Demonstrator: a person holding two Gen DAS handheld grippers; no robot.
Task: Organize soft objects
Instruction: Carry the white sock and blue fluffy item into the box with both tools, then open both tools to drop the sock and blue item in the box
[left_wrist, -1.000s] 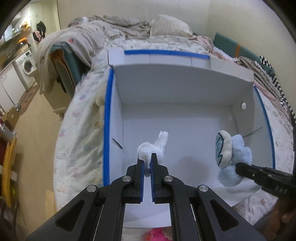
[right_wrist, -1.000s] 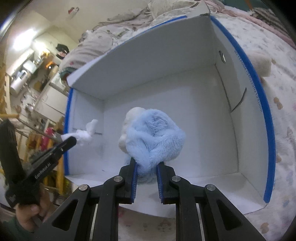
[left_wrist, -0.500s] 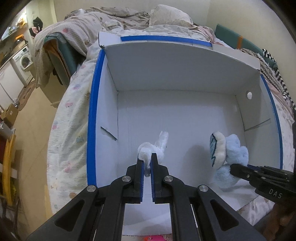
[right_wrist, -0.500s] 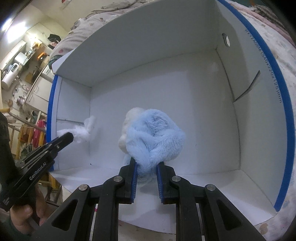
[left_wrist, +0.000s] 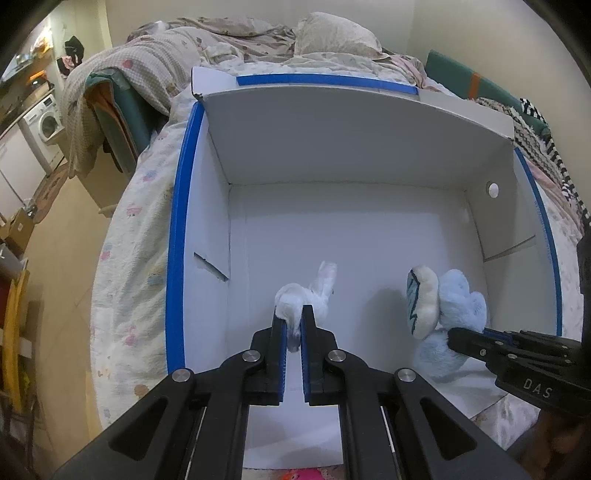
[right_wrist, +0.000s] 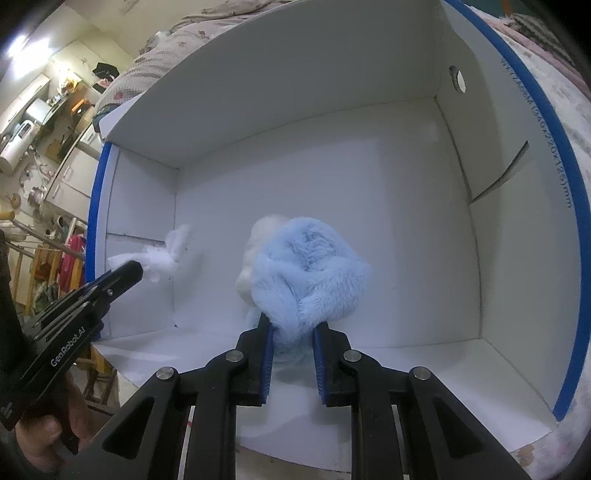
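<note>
A large white box with blue-taped rims (left_wrist: 177, 229) stands open on the bed; its inside also fills the right wrist view (right_wrist: 369, 177). My left gripper (left_wrist: 293, 317) is shut on a small white plush toy (left_wrist: 310, 291) and holds it inside the box, left of the middle; it also shows in the right wrist view (right_wrist: 166, 254). My right gripper (right_wrist: 293, 325) is shut on a light blue plush toy (right_wrist: 310, 273) with a cream part, held low inside the box at the right; it shows in the left wrist view too (left_wrist: 443, 302).
The box sits on a bed with a patterned white sheet (left_wrist: 129, 266). Rumpled blankets and a pillow (left_wrist: 332, 37) lie behind it. A pink object (left_wrist: 299, 472) lies below the box's near edge. A washing machine (left_wrist: 46, 123) stands far left.
Both grippers have moved forward and down into the box with their toys. The box now looks larger and closer in both views.
</note>
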